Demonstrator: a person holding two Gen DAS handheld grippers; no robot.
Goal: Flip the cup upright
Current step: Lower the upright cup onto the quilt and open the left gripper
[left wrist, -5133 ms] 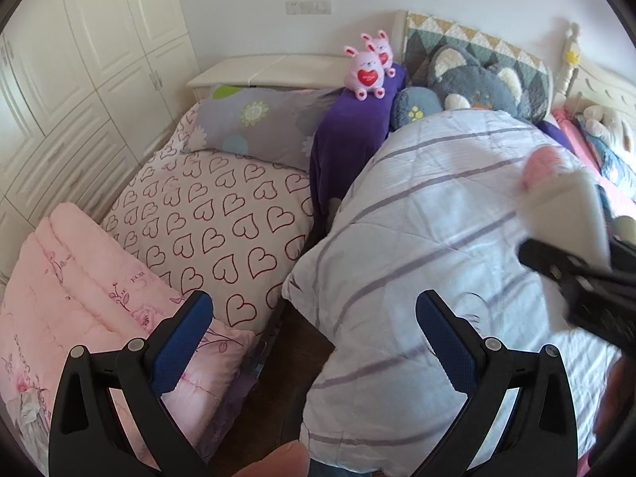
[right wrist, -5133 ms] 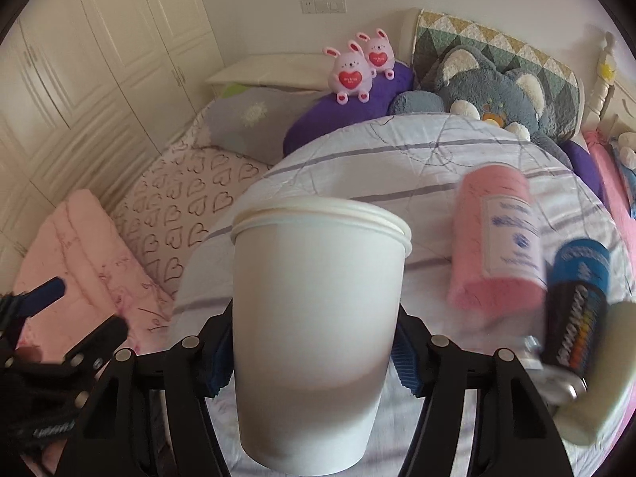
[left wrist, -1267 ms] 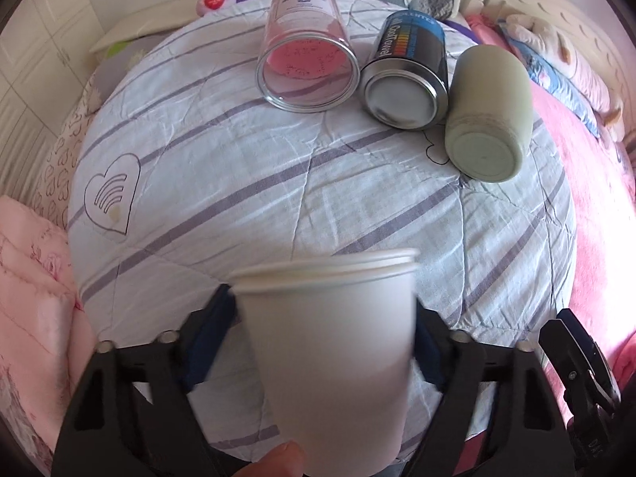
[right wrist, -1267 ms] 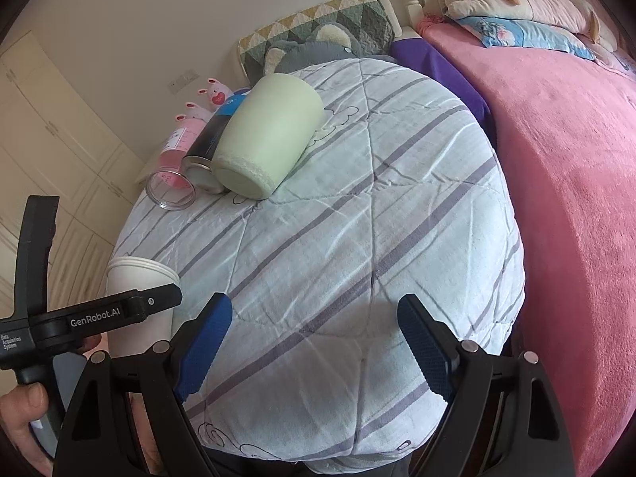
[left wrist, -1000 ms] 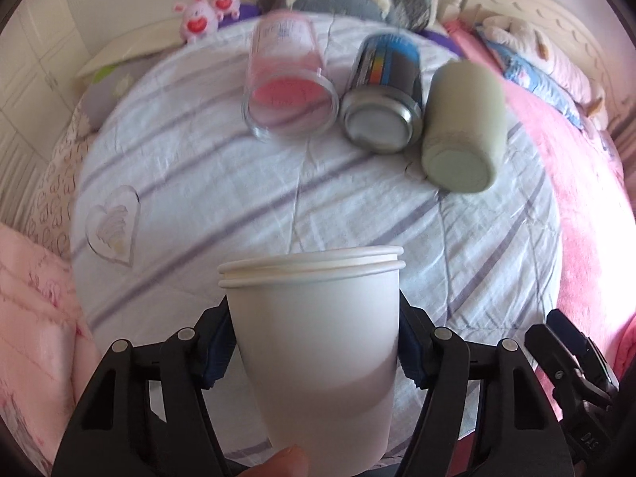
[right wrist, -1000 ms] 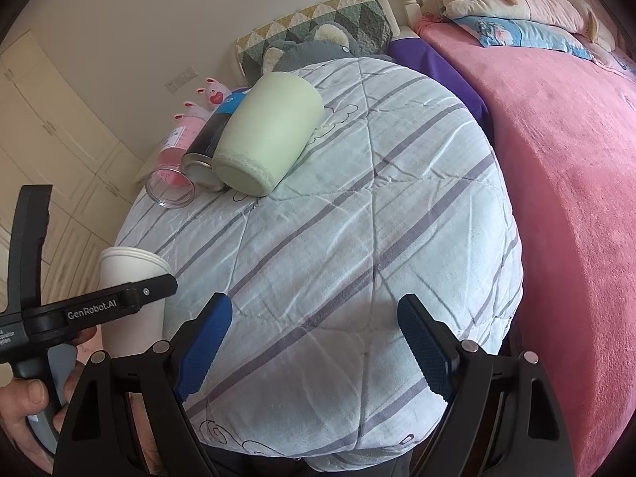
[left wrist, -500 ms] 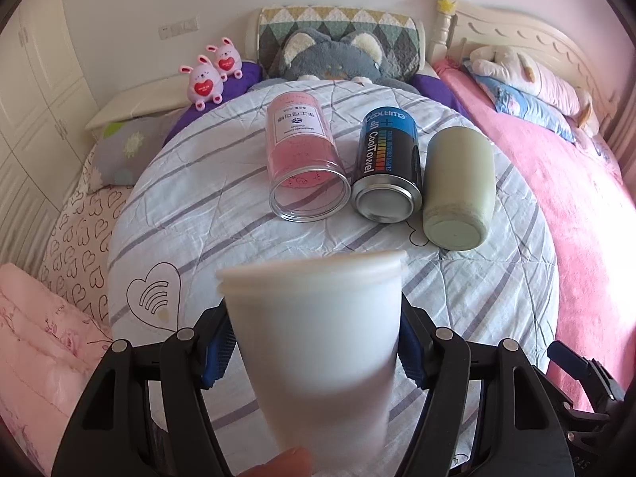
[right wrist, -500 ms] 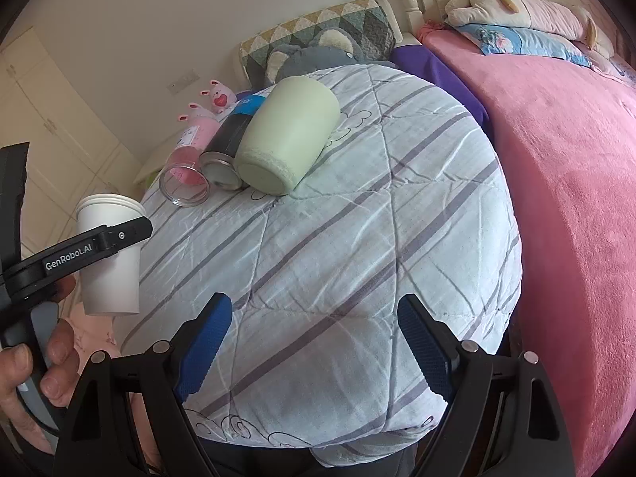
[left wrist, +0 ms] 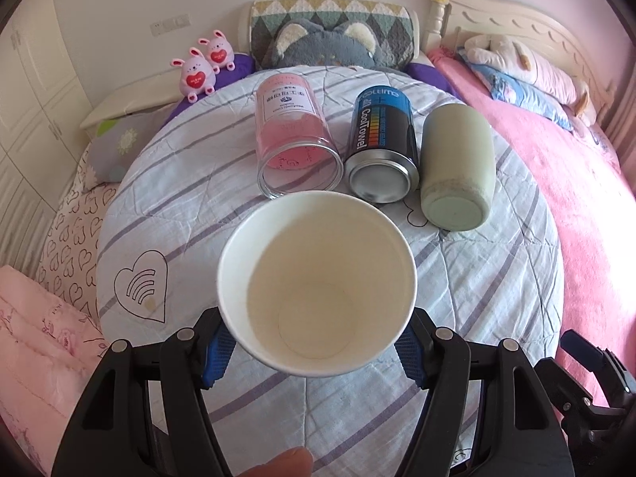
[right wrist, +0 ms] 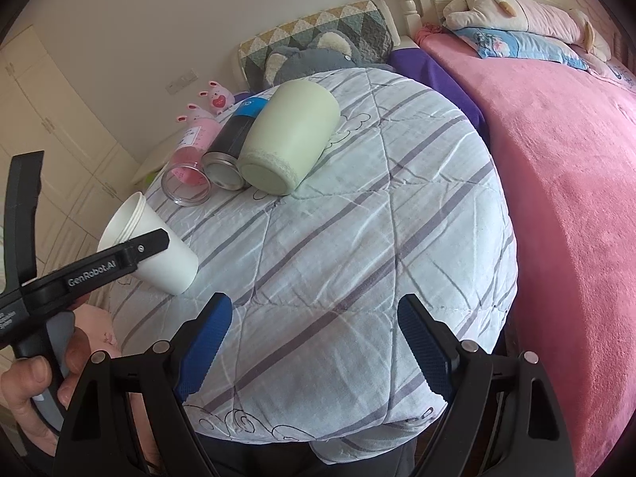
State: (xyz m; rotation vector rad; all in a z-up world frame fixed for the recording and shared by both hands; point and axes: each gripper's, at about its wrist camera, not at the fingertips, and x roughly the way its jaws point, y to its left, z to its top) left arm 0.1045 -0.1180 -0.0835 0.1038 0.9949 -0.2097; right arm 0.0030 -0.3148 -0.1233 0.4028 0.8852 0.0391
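**Left tongs pinch paper cup, tilted, over round table**

Left gripper (left wrist: 316, 351) pinches the white paper cup (left wrist: 316, 282) across its lower wall, blue ribbed pads (left wrist: 216, 351) pressed on both sides. Right gripper (right wrist: 314, 338) hangs spread wide, nothing between its pads, over the near edge of the round table (right wrist: 357, 238).

Cup location: in the air, above the near-left part of the table, not touching the cloth as far as the right wrist view shows. Mouth tips toward the left wrist camera, so the inside and flat bottom disc show. From the right wrist view the cup leans, rim up and away from the table centre, base down toward the cloth. Judgement: grip low on the wall lets the base reach the cloth first; upright turn is nearly done, levelling and set-down remain.

Materials: cup is thin smooth paper, tapered, rolled rim, looks like two nested rims; likely squashes if squeezed hard. Table cover is quilted cotton, pale with purple stripes, wrinkled and soft, so a light cup may wobble on it.

Others on the table, far side from the cup: clear pink jar (left wrist: 296, 147), blue-black metal can (left wrist: 381, 151), matte green cup (left wrist: 457, 167), all cylinders lying on their sides in a row, touching or nearly so, ends facing the cup. Pink bed (right wrist: 556, 179) sits right of the table.
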